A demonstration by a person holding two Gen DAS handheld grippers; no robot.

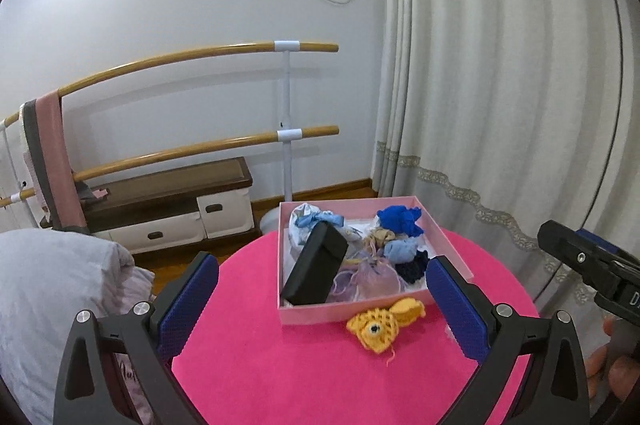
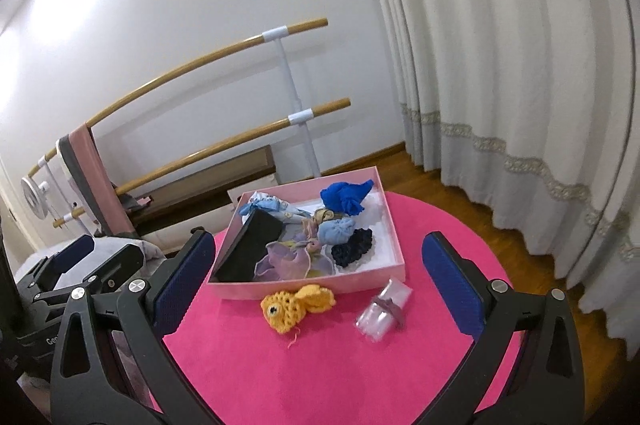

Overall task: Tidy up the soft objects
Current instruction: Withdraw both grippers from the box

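Soft objects mostly fill the pink box (image 2: pixel 362 276), but the crocheted fish (image 2: pixel 294 307) and clear packet (image 2: pixel 382 309) remain on the tabletop (image 2: pixel 320 377), both grippers spread and empty.

A yellow crochet fish (image 2: pixel 296 307) lies on the pink surface (image 2: pixel 320 377) just before the pink box (image 2: pixel 312 285), which holds blue, lilac and navy cloths.

1 pink box (image 2: pixel 360 275) on the bench (image 2: pixel 320 365); inside: 1 black case (image 2: pixel 250 245), 1 royal-blue cloth (image 2: pixel 346 199), 1 navy scrunchie (image 2: pixel 354 247), 1 lilac pouch (image 2: pixel 294 261). Near it: 1 yellow crochet fish (image 2: pixel 294 307), 1 clear packet (image 2: pixel 384 309).
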